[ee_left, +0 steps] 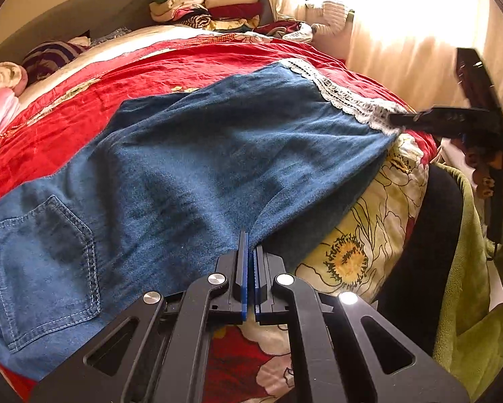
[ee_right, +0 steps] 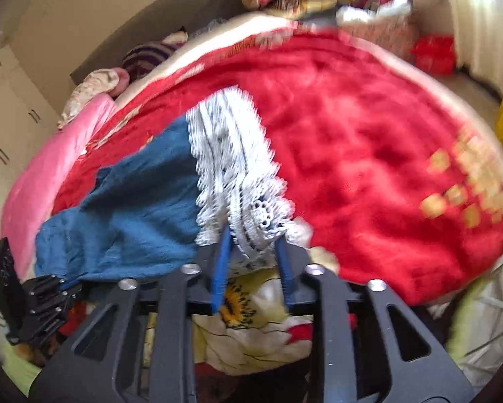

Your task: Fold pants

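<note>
1. Here, a bed fills both views, covered by one crumpled red spread with gold patches, and at its near edge by one floral sheet of cream, yellow and red.
2. One pair of blue denim pants lies flat along the bed's near edge, seat side up, with one stitched back pocket showing in the left wrist view.
3. A band of white lace trim edges the leg end, its openwork pattern clear against the red spread; in the right wrist view it is blurred.
4. The left tool sits at the near edge of the pants, around mid-leg; its two blue pads are pressed together, pinching a fold of the denim edge.
5. The right tool is at the lace end, just beside the sheet's edge. Its two blue-lined fingers stand apart, with the lace trim lying between them; whether the pads touch the lace is hard to tell through the blur.
6. In the left wrist view the right tool appears as a dark shape at the lace corner, well apart from the left tool.
7. At the far end of the bed one pile of folded clothes sits against the wall, in mixed colours.
</note>
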A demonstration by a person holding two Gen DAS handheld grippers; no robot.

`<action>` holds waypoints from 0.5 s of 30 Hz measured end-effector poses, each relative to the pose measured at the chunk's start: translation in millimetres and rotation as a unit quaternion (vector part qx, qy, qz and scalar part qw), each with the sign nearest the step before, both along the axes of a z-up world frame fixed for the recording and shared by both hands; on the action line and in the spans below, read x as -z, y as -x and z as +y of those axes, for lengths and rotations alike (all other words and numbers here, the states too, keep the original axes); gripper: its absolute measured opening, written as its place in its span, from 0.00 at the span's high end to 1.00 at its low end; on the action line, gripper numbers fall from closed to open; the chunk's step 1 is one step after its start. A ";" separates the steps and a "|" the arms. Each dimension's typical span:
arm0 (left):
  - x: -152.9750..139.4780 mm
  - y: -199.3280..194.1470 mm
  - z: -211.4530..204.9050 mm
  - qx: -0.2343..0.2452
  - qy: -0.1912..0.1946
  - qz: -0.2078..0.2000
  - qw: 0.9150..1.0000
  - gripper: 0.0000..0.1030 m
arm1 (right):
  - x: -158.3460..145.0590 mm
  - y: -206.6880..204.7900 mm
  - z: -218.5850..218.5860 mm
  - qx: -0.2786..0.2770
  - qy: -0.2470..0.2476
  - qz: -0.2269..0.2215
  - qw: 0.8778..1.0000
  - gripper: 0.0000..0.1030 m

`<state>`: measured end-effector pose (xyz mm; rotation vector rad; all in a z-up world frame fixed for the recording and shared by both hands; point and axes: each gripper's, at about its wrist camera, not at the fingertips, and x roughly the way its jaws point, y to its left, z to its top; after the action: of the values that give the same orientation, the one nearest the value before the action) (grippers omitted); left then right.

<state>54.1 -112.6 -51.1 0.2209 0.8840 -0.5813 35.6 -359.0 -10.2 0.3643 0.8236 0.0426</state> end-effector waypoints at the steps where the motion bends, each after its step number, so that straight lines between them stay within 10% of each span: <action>1: 0.0 0.0 -0.2 0.000 -0.002 -0.001 1.000 0.98 | -8.0 3.9 1.0 0.004 0.022 -0.014 1.000 0.76; 7: -0.5 2.5 -2.6 -0.001 -0.011 -0.003 1.000 0.98 | -39.1 10.8 43.7 -0.082 0.126 -0.082 0.985 0.75; 15: 2.0 10.8 1.1 -0.004 -0.029 0.007 1.000 0.95 | 27.7 -18.3 70.4 -0.162 0.172 0.031 0.971 0.74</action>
<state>43.2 -111.5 -53.1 0.2659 0.9164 -0.5510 54.0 -288.6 -37.9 -0.0992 0.9282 0.1909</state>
